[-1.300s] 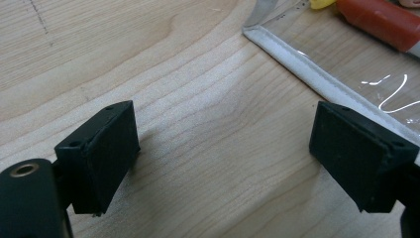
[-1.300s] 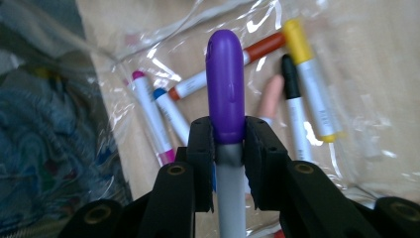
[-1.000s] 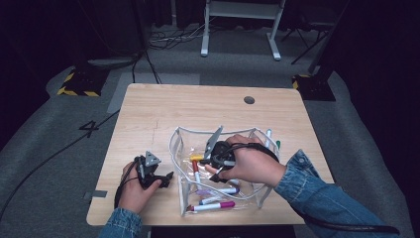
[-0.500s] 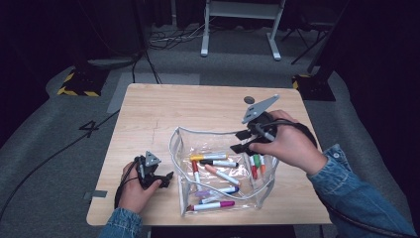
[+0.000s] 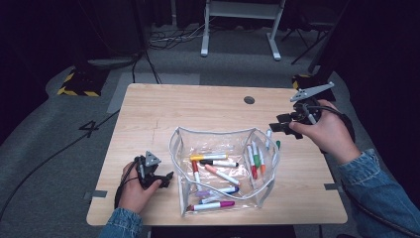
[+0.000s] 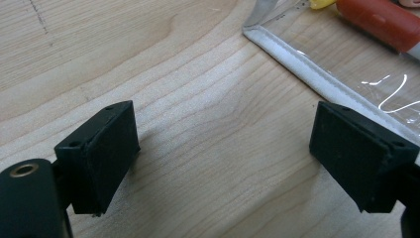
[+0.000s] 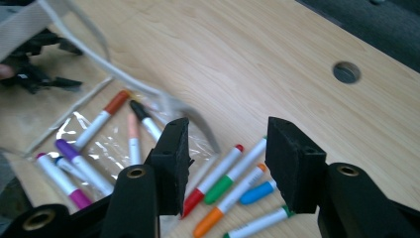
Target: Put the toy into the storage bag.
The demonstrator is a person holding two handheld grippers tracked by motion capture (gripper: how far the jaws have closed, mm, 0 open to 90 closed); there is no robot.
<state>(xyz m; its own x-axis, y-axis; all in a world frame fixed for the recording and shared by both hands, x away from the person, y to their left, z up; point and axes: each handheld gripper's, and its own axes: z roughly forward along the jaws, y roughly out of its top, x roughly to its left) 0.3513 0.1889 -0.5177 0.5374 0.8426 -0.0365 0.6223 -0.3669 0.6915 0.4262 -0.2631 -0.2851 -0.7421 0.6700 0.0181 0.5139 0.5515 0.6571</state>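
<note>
Tabletop (image 5: 198,111) markers blur inside the clear pouch (image 5: 225,171) — both tools, left (image 5: 166,179) and right (image 5: 282,124), gape empty.

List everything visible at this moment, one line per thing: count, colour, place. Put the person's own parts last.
Table: one, light wood, centre of the high view, round hole near its far edge.
Pouch: one, clear plastic with white trim, open on the table's near half.
Markers: about a dozen, white barrels with caps in yellow, black, red, pink, purple, magenta, orange, green and blue; most lie on the pouch's clear plastic, a few at its right edge.
Metal frame: one, white, on the floor beyond the table.
Cables: several, dark, on the grey floor.
Left gripper: black, open, low over bare wood beside the pouch's left edge.
Right gripper: black, open, empty, raised above the table's right side.
Sleeves: two, blue denim.
</note>
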